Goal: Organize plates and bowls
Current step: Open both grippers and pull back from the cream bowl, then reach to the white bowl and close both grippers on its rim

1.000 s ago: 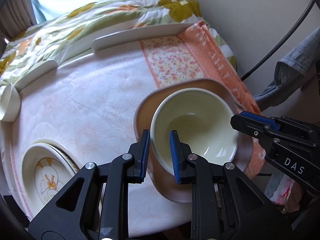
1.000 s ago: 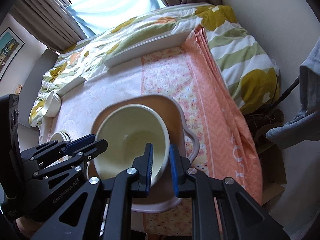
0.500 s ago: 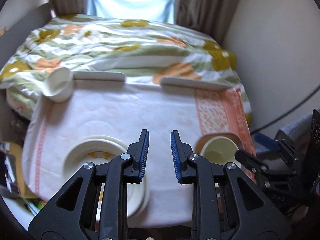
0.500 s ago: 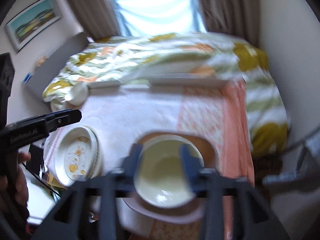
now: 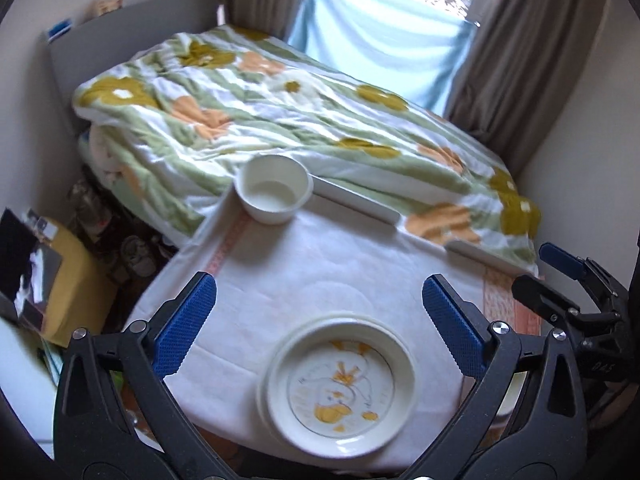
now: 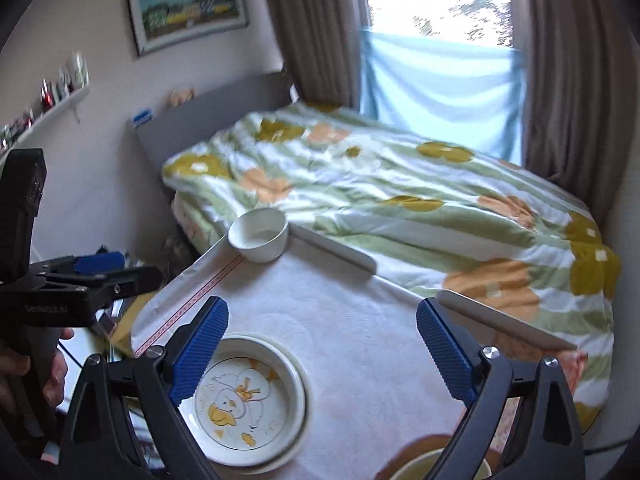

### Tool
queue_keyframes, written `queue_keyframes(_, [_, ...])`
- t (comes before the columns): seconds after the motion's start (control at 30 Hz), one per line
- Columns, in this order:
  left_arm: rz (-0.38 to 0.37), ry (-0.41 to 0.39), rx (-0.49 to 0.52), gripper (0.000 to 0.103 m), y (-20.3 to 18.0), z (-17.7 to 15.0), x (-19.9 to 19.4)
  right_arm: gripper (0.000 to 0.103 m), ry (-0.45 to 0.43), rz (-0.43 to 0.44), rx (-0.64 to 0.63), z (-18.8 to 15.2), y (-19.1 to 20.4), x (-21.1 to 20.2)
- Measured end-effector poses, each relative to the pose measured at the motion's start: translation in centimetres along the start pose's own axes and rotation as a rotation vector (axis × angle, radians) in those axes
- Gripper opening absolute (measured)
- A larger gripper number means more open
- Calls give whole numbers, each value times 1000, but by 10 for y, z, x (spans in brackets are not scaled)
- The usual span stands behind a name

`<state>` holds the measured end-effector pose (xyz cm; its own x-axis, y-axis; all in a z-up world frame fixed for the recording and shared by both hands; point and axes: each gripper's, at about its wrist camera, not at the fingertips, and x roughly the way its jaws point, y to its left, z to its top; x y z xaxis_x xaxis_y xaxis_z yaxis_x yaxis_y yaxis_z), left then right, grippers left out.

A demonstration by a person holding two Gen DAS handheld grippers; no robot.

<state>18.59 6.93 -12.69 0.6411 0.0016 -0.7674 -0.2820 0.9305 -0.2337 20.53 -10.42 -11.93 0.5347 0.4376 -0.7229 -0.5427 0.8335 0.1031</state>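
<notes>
A stack of white plates with a yellow duck print (image 5: 340,384) sits at the table's near edge, also in the right wrist view (image 6: 240,400). A small white bowl (image 5: 274,188) stands at the far left corner, also in the right wrist view (image 6: 259,234). The cream bowl on the brown plate (image 6: 436,466) peeks in at the bottom of the right wrist view. My left gripper (image 5: 320,328) is open and empty above the duck plates. My right gripper (image 6: 322,354) is open and empty above the table's middle.
The table carries a white cloth (image 5: 320,272) with an orange patterned strip at the right (image 5: 504,300). A bed with a flowered quilt (image 5: 280,108) lies just behind it. Clutter and a yellow box (image 5: 60,280) stand on the floor at the left.
Both grippers let go of the cream bowl, opened wide and drew back and up. Both views swung left, from the bowl on the brown plate to the duck plates and small bowl.
</notes>
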Motion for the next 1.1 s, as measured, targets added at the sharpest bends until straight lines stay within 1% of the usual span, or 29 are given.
queue_keyframes(0.07, [-4,-7,-47,103,24,15,8,94,-3,6,-2,22,9,13])
queue_keyframes(0.13, [-2,-2,-85,103,44,29,19,94,14,-9,-47,48,23,36])
queue_keyframes(0.17, [7,2,-94,103,52,35,25,94,29,-14,-63,54,26,44])
queue_keyframes(0.27, [17,37,-108,101,77,53,55,94,106,-5,-86,79,36,92])
queue_keyframes(0.3, [4,53,-117,99,84,58,66,94,127,3,-78,83,34,107])
queue_keyframes(0.37, [-32,94,-142,92,95,65,94,94,172,20,-47,91,30,137])
queue_keyframes(0.4, [-46,118,-153,90,100,67,110,94,207,30,-18,94,27,160])
queue_keyframes(0.47, [-56,157,-165,87,106,67,138,93,247,43,18,97,23,192])
queue_keyframes(0.5, [-61,177,-167,85,108,66,152,88,270,55,34,97,21,210])
queue_keyframes(0.53, [-66,201,-171,75,111,66,168,78,296,65,50,96,20,228])
queue_keyframes(0.57, [-74,222,-177,68,113,66,181,72,315,74,60,94,18,241])
queue_keyframes(0.6, [-84,237,-183,65,114,65,193,64,340,79,82,91,17,258])
queue_keyframes(0.67, [-104,256,-198,56,119,67,213,60,367,86,119,85,14,274])
queue_keyframes(0.77, [-122,269,-203,53,123,70,234,56,396,103,160,81,14,296])
queue_keyframes(0.8, [-124,271,-202,52,124,71,239,53,402,102,164,80,15,303])
queue_keyframes(0.83, [-130,277,-201,49,125,71,245,48,410,102,166,78,15,308])
queue_keyframes(0.87, [-134,282,-198,45,125,71,249,45,414,103,168,78,15,312])
queue_keyframes(0.93, [-133,288,-197,42,126,72,255,37,420,104,174,77,15,318])
queue_keyframes(0.97, [-134,289,-198,38,127,72,258,36,424,102,180,76,14,321])
queue_keyframes(1.03, [-121,284,-192,33,129,72,260,35,425,102,190,75,14,325])
queue_keyframes(1.07, [-117,279,-190,31,130,72,261,33,426,103,192,75,14,326])
queue_keyframes(1.1, [-117,275,-189,28,132,71,262,28,427,104,195,74,14,328])
